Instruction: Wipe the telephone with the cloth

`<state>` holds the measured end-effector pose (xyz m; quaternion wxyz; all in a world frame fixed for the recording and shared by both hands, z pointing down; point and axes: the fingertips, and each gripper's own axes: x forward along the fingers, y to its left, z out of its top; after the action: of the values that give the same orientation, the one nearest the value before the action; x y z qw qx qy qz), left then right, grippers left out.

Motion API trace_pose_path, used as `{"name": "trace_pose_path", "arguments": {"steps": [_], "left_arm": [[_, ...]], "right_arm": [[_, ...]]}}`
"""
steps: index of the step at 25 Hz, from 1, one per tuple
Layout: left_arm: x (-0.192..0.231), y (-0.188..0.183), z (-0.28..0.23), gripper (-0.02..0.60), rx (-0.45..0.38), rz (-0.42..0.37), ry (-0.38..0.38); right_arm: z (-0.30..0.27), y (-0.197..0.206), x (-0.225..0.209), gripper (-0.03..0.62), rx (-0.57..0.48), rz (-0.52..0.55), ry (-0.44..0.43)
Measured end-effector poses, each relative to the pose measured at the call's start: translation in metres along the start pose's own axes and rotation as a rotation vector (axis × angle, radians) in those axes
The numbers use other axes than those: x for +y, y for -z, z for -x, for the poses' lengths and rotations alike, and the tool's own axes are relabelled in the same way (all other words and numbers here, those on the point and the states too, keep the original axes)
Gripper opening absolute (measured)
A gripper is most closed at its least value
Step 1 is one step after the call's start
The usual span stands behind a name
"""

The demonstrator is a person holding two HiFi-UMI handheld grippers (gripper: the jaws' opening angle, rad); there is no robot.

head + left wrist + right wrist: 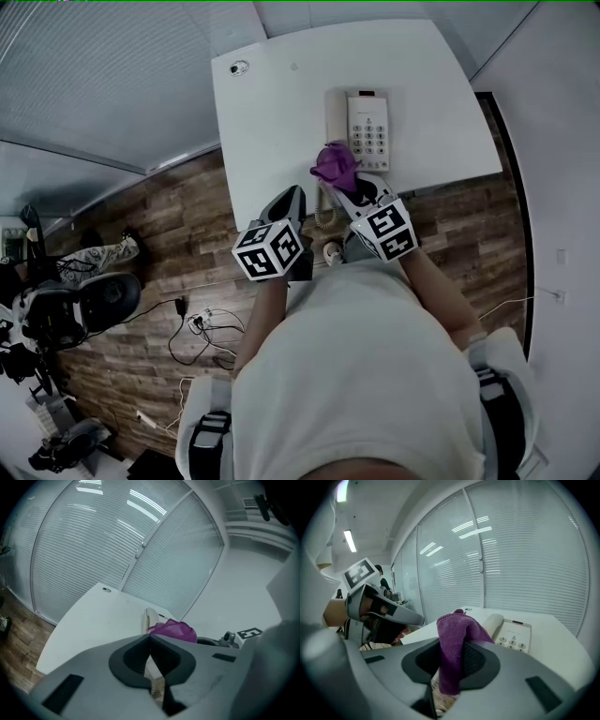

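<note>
Telephone (361,117) sat at 12 o'clock on the white table (272,103) in the head view, with the purple cloth (335,165) hanging by its near-left corner. Left gripper (151,656) view: jaws shut, empty. Right gripper (450,667) view: jaws clamped on the cloth. My worry was a hard swipe snagging the coiled cord (324,217) or bumping the handset (335,112) loose. Table edge ran close at 6 o'clock, bare room at 10.
</note>
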<state>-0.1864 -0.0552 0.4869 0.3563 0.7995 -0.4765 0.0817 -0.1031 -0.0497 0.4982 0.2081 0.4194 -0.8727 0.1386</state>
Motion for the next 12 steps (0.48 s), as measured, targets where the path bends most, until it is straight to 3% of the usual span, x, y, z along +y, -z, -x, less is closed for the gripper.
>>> {"name": "trace_pose_path", "arguments": {"steps": [12], "left_arm": [[-0.01, -0.019, -0.04, 0.02, 0.005, -0.056, -0.018]], "right_arm": [[0.025, -0.037, -0.056, 0.095, -0.142, -0.092, 0.073]]}}
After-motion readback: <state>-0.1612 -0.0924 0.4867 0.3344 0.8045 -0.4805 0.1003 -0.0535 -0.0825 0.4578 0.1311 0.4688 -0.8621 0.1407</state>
